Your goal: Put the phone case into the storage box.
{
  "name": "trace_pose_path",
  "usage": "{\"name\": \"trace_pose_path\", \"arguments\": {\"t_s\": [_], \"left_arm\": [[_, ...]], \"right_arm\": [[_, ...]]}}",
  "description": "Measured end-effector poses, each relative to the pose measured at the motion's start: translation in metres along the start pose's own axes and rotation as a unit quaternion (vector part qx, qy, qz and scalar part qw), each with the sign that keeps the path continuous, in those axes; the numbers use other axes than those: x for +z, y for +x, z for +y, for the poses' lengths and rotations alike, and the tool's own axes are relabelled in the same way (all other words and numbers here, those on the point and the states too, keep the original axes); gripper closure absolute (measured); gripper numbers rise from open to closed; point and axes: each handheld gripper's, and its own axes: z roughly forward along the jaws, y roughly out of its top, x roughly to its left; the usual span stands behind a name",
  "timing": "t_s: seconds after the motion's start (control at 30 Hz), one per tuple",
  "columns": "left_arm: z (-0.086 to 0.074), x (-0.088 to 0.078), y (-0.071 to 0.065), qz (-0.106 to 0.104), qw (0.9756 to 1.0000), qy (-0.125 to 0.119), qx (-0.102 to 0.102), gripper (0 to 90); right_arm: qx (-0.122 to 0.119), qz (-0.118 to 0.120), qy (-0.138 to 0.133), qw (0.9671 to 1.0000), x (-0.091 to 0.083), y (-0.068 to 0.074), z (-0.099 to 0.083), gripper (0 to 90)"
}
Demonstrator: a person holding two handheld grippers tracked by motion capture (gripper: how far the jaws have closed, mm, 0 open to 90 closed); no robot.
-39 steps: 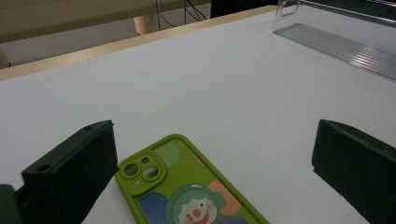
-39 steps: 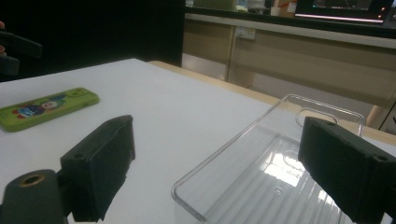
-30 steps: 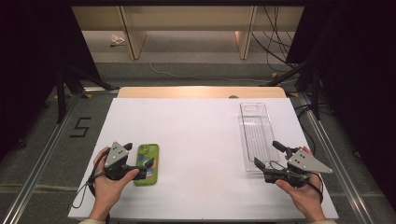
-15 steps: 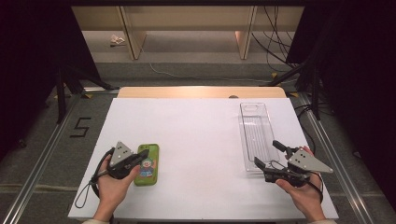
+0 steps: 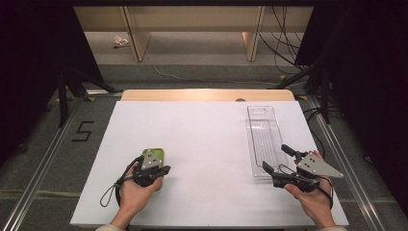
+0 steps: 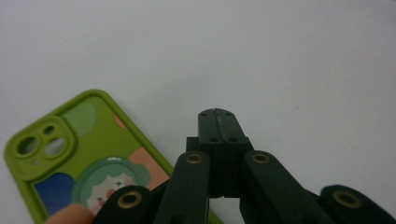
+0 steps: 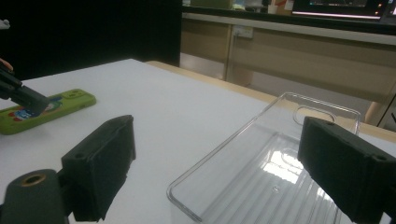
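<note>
A green phone (image 6: 88, 154) with a cartoon picture on its back lies flat on the white table (image 5: 207, 139), camera end away from me. My left gripper (image 6: 217, 114) is shut with nothing between its jaws, hovering just past the phone's right edge. In the high view the left gripper (image 5: 166, 169) covers most of the phone (image 5: 156, 153). A fingertip of the holding hand rests on the phone. My right gripper (image 5: 276, 159) stands open and empty at the near end of a clear plastic tray (image 5: 250, 139). In the right gripper view its jaws frame the tray (image 7: 261, 112), with the phone (image 7: 46, 109) far left.
The tray lies lengthwise near the table's right edge. A wooden strip (image 5: 207, 95) borders the table's far edge. Cables trail from both grippers. Dark stands and floor rails flank the table.
My left hand has moved right, from beside the phone to over it, and its jaws have closed with nothing in them. The right hand has stayed put.
</note>
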Motion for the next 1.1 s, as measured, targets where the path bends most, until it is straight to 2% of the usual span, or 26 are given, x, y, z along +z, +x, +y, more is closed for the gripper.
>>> {"name": "trace_pose_path", "arguments": {"t_s": [0.23,0.37,0.43,0.73,1.1], "left_arm": [[-0.004,0.006,-0.001,-0.002,0.9992,0.039,-0.002,90.0],[-0.007,0.009,-0.002,-0.006,0.9976,0.068,0.0,90.0],[-0.009,0.01,-0.001,-0.007,0.9973,0.073,-0.001,90.0],[-0.014,0.0,0.008,-0.017,0.9953,0.093,-0.023,90.0],[-0.023,-0.02,0.025,0.002,0.9898,0.135,-0.045,90.0]], "right_arm": [[0.0,-0.002,0.002,1.0,0.0,-0.001,0.0,12.5],[0.001,-0.004,0.002,1.0,0.0,-0.002,0.0,12.5],[0.001,-0.006,0.001,1.0,0.0,-0.002,0.0,12.6],[0.002,-0.008,0.001,1.0,-0.002,-0.004,0.001,12.6],[0.003,-0.011,0.003,0.9999,-0.002,-0.004,0.001,12.7]]}}
